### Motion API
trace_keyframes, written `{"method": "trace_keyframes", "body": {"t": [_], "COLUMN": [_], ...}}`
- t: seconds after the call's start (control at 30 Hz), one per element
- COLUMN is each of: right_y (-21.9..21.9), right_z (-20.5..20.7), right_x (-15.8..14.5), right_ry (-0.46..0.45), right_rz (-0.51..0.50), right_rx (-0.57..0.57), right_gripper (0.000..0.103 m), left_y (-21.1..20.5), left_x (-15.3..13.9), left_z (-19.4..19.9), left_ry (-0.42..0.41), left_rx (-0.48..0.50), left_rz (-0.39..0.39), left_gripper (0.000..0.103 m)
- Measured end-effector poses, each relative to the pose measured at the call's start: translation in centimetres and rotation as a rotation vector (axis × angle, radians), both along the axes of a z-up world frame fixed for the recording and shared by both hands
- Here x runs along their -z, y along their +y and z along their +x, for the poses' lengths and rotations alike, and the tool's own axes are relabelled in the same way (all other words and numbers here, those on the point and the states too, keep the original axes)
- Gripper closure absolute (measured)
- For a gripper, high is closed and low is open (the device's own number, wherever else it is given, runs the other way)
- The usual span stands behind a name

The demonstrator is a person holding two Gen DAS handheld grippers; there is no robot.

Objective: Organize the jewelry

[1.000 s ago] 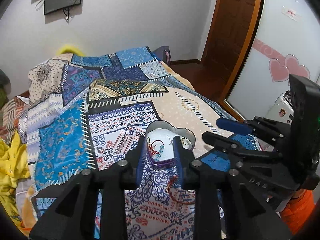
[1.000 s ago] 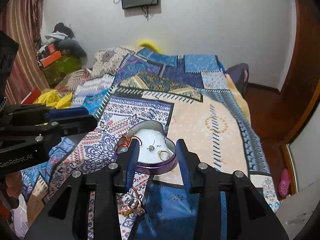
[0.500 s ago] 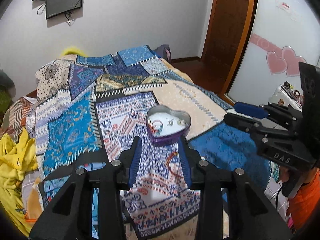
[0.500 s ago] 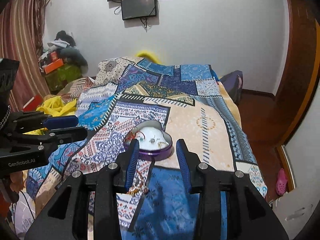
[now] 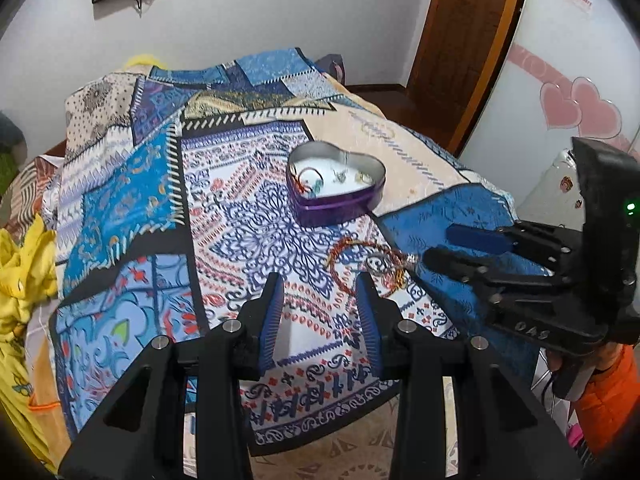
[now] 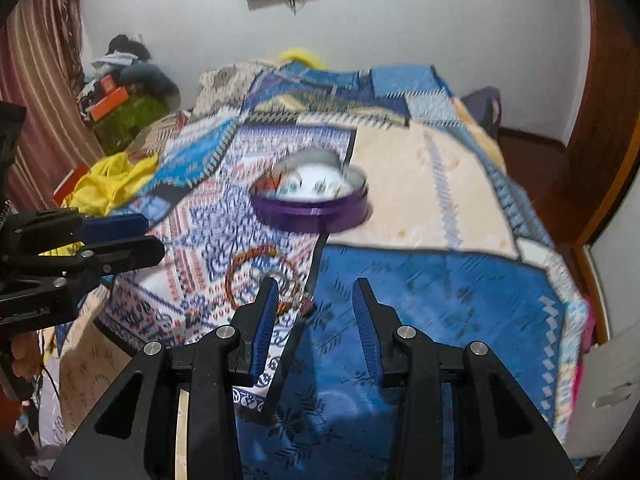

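Purple heart tin (image 5: 336, 184) shows crisp beyond the parted left hand-held gripper (image 5: 320, 312), blurred beyond the parted right (image 6: 314, 312).

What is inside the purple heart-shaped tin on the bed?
The heart-shaped tin has a white lining holding a red cord bracelet and some small metal pieces. Its near wall hides the front floor.

**Heart tin and loose bracelet on the patchwork bed**

A purple heart-shaped tin (image 5: 336, 188) sits open on the patchwork bedspread (image 5: 132, 184), with small pieces of jewelry lying on its white lining. Just in front of it, a red-and-gold bracelet (image 5: 362, 266) rests on the cloth with a silvery ring (image 5: 377, 263) inside its loop. The left gripper (image 5: 320, 316) hovers low, jaws apart and empty. The right gripper (image 5: 448, 246) reaches in from the side, near the bracelet.
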State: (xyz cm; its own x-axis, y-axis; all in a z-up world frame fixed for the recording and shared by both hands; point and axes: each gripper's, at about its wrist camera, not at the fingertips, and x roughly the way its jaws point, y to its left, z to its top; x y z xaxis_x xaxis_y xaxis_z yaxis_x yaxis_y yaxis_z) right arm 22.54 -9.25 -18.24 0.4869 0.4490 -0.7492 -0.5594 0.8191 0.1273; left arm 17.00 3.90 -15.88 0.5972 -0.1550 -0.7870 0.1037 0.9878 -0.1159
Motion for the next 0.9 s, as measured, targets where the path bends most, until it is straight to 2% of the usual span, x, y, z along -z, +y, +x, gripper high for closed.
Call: {"method": "trace_keyframes", "body": {"t": [0.3,0.37,0.43,0.5,0.9], "right_y": [1.0,1.1,1.1,0.9,-2.3], "right_z": [0.2,0.0,-0.1,-0.3,0.0], "right_x": [1.7,1.8,1.8,1.8,0.8], "right_ry": [0.023,0.018,0.014,0.002,-0.015], "right_rz": [-0.004,-0.007,-0.003,-0.007,0.044], "right_rx": [-0.042,-0.059,-0.068,-0.064,0.015], "right_gripper": [0.069,0.080,0.082,0.092,0.092], "left_y": [-0.7,-0.9,-1.2,-1.6,-4.3], "left_x": [1.1,1.2,1.3,1.5,3.5], "left_z": [0.1,0.3,0.5,0.8,3.2], "left_ry": [0.024,0.026,0.030,0.037,0.085], "left_rx": [0.010,0.015,0.021,0.029,0.078], "left_rz": [-0.008,-0.010,-0.009,-0.008,-0.005], "left_gripper": [0.067,0.067,0.067,0.067,0.067]}}
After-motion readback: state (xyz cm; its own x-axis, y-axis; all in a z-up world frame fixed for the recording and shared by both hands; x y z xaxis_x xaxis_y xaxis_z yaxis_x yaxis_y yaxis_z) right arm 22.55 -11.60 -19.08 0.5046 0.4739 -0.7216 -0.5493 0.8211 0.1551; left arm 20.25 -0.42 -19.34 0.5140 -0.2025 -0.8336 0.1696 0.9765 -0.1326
